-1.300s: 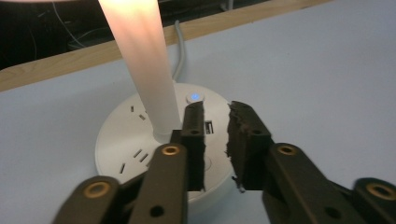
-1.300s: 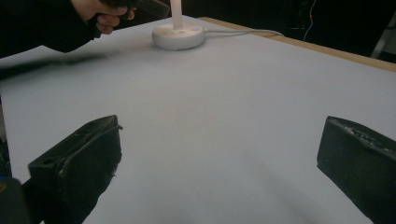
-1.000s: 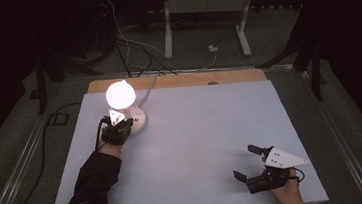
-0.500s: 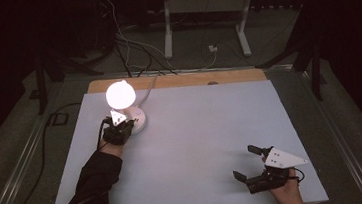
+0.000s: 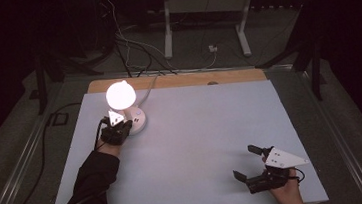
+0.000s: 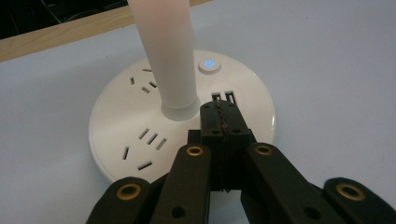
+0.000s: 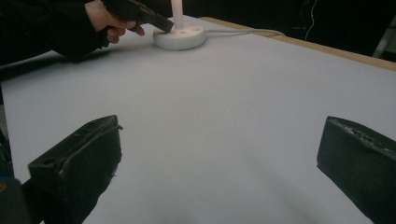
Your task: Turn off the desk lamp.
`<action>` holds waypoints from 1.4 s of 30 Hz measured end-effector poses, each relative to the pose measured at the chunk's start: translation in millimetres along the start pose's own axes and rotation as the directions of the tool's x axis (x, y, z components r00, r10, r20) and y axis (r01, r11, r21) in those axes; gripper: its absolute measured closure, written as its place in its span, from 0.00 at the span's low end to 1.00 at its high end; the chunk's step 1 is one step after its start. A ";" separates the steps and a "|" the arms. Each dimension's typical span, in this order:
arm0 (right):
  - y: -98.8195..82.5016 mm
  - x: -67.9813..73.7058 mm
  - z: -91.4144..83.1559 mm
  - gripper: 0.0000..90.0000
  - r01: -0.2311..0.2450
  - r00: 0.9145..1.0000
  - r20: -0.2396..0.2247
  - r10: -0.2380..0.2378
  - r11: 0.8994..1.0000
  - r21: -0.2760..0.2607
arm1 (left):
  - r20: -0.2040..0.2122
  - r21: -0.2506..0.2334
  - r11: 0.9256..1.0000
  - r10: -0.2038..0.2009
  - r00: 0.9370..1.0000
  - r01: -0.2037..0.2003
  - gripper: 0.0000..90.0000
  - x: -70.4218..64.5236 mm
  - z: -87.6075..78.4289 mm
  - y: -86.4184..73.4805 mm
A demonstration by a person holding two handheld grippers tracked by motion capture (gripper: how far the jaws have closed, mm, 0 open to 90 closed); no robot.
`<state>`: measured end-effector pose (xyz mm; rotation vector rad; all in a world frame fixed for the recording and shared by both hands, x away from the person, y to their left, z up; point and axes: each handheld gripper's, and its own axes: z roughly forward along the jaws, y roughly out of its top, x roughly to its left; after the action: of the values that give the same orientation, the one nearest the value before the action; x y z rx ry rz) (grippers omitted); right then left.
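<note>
The left gripper (image 6: 219, 116), jaws closed on nothing, rests its tip on the lit lamp's base (image 6: 140, 116) near the surface's far left corner, likely to press its power button (image 6: 208, 65), while the right gripper (image 5: 255, 164) waits wide open and empty

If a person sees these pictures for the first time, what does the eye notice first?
First, the glowing lamp at the far left of the white table, the brightest thing in a dark room. Its round white base carries sockets and a lit blue power button. The left hand-held gripper, jaws shut, rests its tips on that base beside the stem, while the right hand-held gripper stands open near the table's near right corner.
</note>
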<state>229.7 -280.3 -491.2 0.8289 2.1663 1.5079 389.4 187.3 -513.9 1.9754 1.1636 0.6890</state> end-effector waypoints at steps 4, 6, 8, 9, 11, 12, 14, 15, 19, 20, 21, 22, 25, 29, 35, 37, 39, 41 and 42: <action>0.3 0.0 0.3 0.00 0.001 1.000 -0.001 -0.001 1.000 -0.001 | -0.008 -0.021 1.000 0.010 1.000 -0.010 1.00 -2.5 -4.9 3.6; 0.1 0.0 -0.2 0.00 0.001 1.000 0.001 -0.001 1.000 -0.001 | -0.004 -0.044 0.999 -0.010 1.000 0.010 1.00 -0.8 -11.2 9.0; 0.3 -0.5 -0.3 0.00 0.001 1.000 0.002 -0.001 1.000 -0.004 | 0.012 -0.058 0.998 -0.030 0.999 0.031 1.00 -0.2 -15.3 11.3; 0.3 -0.9 -0.3 0.00 -0.002 1.000 0.001 0.002 1.000 -0.003 | 0.012 -0.058 0.998 -0.030 0.999 0.031 1.00 -0.2 -15.3 11.3; 0.1 -1.0 -0.1 0.00 -0.005 1.000 0.000 0.005 1.000 -0.001 | 0.010 -0.058 0.998 -0.023 1.000 0.023 1.00 -1.5 -15.9 10.4; 0.1 0.1 0.1 0.00 0.002 1.000 0.001 -0.002 1.000 0.000 | 0.012 -0.056 0.998 -0.023 1.000 0.024 1.00 -1.3 -15.2 9.8; 0.6 0.6 -0.5 0.00 0.005 1.000 0.001 -0.005 1.000 -0.002 | 0.007 -0.052 0.998 -0.022 1.000 0.023 1.00 -1.4 -14.4 9.5; 0.6 0.6 -0.5 0.00 0.005 1.000 0.001 -0.005 1.000 -0.002 | 0.006 -0.053 0.998 -0.026 1.000 0.026 1.00 -1.2 -14.8 9.4; 0.3 -0.3 -0.5 0.00 0.004 1.000 0.003 -0.004 1.000 -0.003 | 0.012 -0.063 0.997 -0.034 0.999 0.034 1.00 -0.4 -17.1 10.5; 0.3 -0.7 -0.4 0.00 0.002 1.000 0.003 -0.002 1.000 -0.002 | 0.013 -0.063 0.997 -0.037 0.999 0.038 1.00 -0.2 -17.1 10.3; 0.3 -0.7 -0.4 0.00 0.002 1.000 0.003 -0.002 1.000 -0.002 | 0.019 -0.062 0.997 -0.043 0.999 0.044 1.00 -0.1 -16.8 9.6; 0.1 -0.8 -0.2 0.00 0.001 1.000 0.002 -0.001 1.000 0.000 | 0.020 -0.059 0.997 -0.040 0.999 0.041 1.00 -0.4 -16.0 8.9; 0.4 0.2 -0.5 0.00 0.007 1.000 0.001 -0.007 1.000 0.000 | 0.019 -0.048 0.998 -0.033 0.999 0.034 1.00 -1.2 -12.7 6.8; 0.1 -0.2 -0.5 0.00 0.005 1.000 0.002 -0.005 1.000 0.002 | 0.020 -0.039 0.999 -0.030 0.999 0.031 1.00 -1.2 -10.7 4.7; 0.1 0.1 -0.2 0.00 0.005 1.000 0.001 -0.005 1.000 0.003 | 0.026 -0.027 0.999 -0.030 0.999 0.031 1.00 -1.6 -7.9 2.5; 0.3 -0.2 -0.3 0.00 0.006 1.000 0.001 -0.006 1.000 0.001 | 0.027 -0.027 0.999 -0.032 0.999 0.032 1.00 -1.9 -7.0 2.4; -0.1 -0.6 -0.3 0.00 0.002 1.000 0.000 -0.002 1.000 0.006 | 0.026 -0.024 0.999 -0.028 0.999 0.028 1.00 -2.9 -5.9 1.4; 0.0 -0.1 -0.1 0.00 0.005 1.000 0.001 -0.005 1.000 0.005 | 0.029 -0.013 1.000 -0.021 0.999 0.022 1.00 -3.1 -3.6 0.1; 0.1 0.0 -0.1 0.00 0.004 1.000 0.000 -0.004 1.000 0.005 | 0.029 -0.013 1.000 -0.021 0.999 0.022 1.00 -3.1 -3.6 0.1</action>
<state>229.7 -280.3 -491.1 0.8258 2.1711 1.5019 385.4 185.7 -512.0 1.9524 1.1581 0.6532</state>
